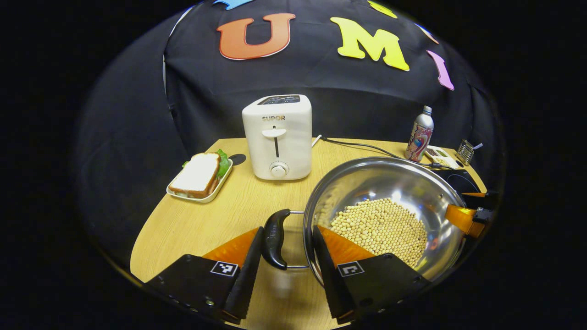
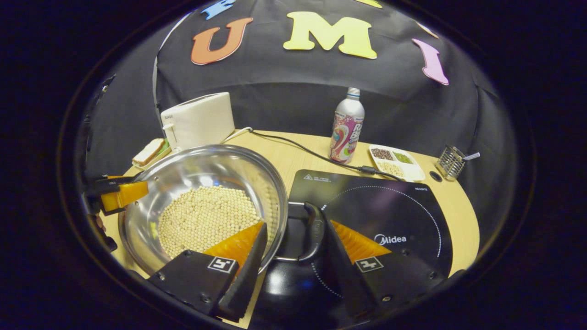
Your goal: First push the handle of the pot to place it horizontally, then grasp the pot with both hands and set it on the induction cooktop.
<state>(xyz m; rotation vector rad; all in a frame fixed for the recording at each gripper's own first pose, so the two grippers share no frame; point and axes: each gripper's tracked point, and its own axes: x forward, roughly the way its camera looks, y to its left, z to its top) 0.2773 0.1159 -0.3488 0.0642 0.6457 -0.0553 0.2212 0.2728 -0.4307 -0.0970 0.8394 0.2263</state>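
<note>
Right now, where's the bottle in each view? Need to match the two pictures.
Left gripper view: bottle stands far right at the table's back edge, behind the pot.
Right gripper view: bottle stands upper centre, behind the induction cooktop.
Shared landmark: the white toaster, left of the bottle in both.

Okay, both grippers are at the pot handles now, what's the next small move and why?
Probably close both grippers on the handles before lifting. The left gripper straddles the left handle and the right gripper straddles the right handle, but the fingers look open. The pot, full of beans, sits beside the induction cooktop, overlapping its near edge at most.
</note>
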